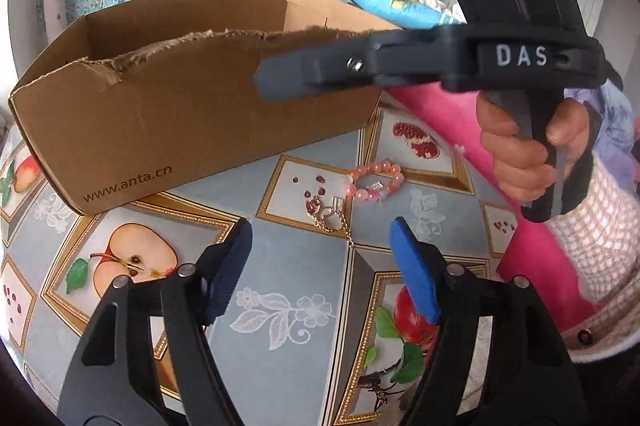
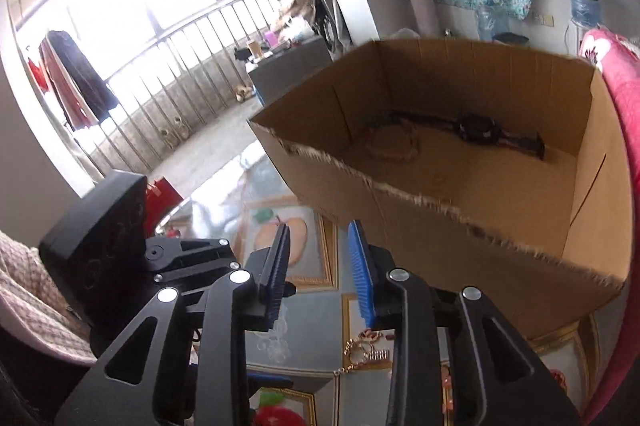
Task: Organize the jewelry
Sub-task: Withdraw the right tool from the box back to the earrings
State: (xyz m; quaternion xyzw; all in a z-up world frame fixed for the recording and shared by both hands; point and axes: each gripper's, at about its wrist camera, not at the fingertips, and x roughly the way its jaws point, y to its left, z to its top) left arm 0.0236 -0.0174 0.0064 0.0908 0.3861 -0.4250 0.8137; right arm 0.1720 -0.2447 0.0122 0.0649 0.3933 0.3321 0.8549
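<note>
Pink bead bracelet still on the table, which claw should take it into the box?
Left. The left claw is open, empty, aimed at the pink bead bracelet on the patterned tablecloth. The right claw hangs near the torn cardboard box, jaws narrower, bracelet out of its view.

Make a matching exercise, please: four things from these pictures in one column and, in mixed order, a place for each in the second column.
Things:
1. pink bead bracelet
2. gold chain
3. black watch
4. cardboard box

Places:
A. on the floor of the box
B. on the tablecloth, to the right of the gold chain in the left wrist view
C. standing on the table, open at the top
D. on the tablecloth, just ahead of the left gripper

Pairs: 1-B, 2-D, 3-A, 4-C
</note>
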